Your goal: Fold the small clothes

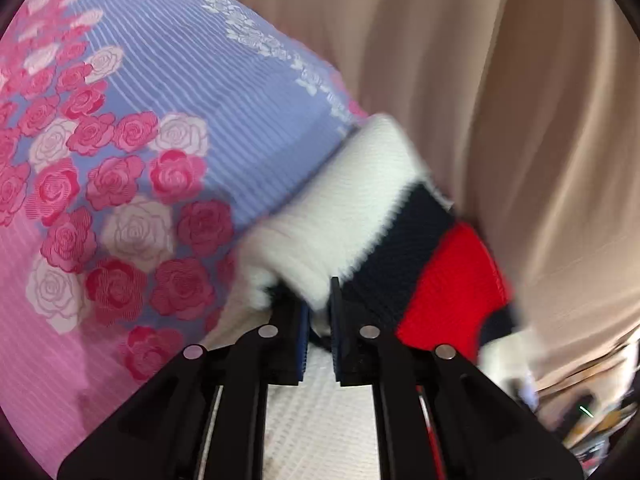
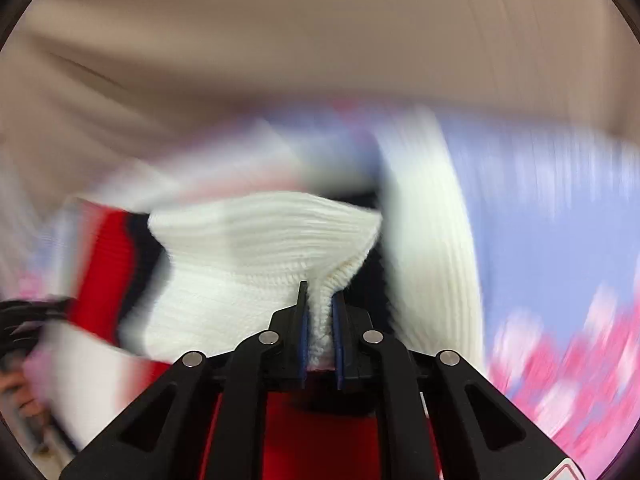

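Right gripper (image 2: 319,320) is clamped on a pinch of white rib knit of the striped sweater (image 2: 256,248), held up in the air. Left gripper (image 1: 319,320) also bites the sweater's white band, jaws nearly together. Likely both hold an edge to carry the fold over the floral bedsheet (image 1: 180,92). Left view shows the sheet sharp; right view is motion-blurred.

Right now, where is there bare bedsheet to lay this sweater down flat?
Bare rose-print sheet lies open left of the striped sweater. Right of it, beige curtain crowds in. Both the left gripper and right gripper pinch the knit.
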